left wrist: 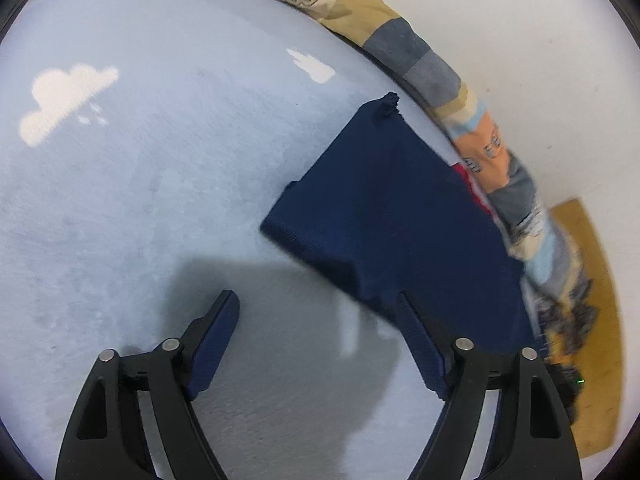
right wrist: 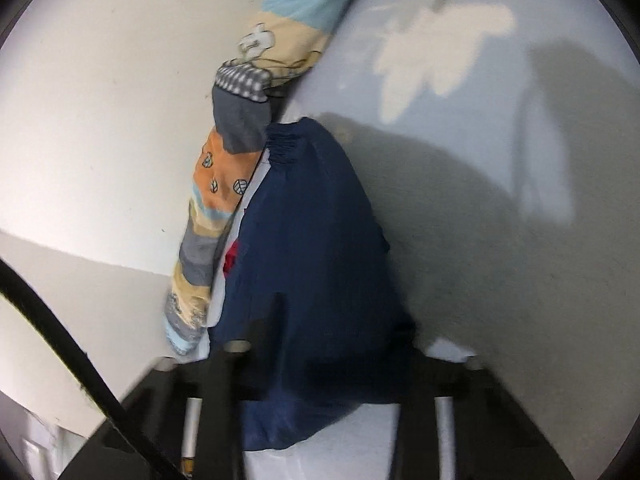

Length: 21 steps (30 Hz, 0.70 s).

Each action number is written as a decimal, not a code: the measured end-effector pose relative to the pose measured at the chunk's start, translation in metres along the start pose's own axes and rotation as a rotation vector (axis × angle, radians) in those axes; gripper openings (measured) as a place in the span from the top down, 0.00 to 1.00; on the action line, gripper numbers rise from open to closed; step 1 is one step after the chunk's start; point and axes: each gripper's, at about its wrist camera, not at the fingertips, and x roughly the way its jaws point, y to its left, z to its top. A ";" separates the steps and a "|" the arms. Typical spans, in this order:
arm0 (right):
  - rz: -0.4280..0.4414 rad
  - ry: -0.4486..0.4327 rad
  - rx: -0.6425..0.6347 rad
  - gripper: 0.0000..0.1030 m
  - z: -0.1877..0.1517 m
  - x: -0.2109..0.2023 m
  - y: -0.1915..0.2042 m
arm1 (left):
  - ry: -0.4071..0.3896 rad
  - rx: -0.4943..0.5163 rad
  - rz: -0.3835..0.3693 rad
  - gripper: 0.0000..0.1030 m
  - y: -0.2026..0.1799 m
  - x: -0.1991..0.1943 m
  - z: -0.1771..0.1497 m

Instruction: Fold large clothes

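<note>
Home, likely bedroom. Work surface is bed: pale blue sheet with white cloud prints, soft fabric texture. Patchwork quilt rolled along bed edge, patches in grey, tan, orange, light blue with small cartoon drawings. Plain white wall directly behind quilt, few small marks on it. Wooden panel visible past quilt at one end. Navy garment lies on sheet beside quilt, ordinary household laundry.
</note>
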 end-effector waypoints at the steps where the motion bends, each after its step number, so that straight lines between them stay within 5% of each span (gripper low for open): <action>1: -0.021 -0.007 -0.038 0.73 0.000 0.001 0.007 | 0.009 -0.016 -0.022 0.19 0.001 0.003 0.003; 9: -0.046 -0.021 -0.065 0.76 -0.003 0.001 0.012 | 0.017 -0.105 -0.147 0.19 -0.006 0.034 0.025; 15: -0.049 -0.018 -0.081 0.76 -0.004 -0.003 0.009 | -0.046 -0.090 -0.166 0.21 -0.019 0.061 0.040; 16: -0.050 -0.018 -0.084 0.76 -0.004 -0.003 0.008 | -0.063 -0.085 -0.154 0.28 -0.021 0.063 0.042; 18: -0.056 -0.020 -0.097 0.76 -0.004 -0.002 0.008 | -0.081 -0.041 -0.070 0.71 -0.029 0.070 0.046; 21: -0.101 -0.015 -0.152 0.80 -0.006 0.001 0.012 | -0.105 0.117 0.071 0.77 -0.051 0.074 0.044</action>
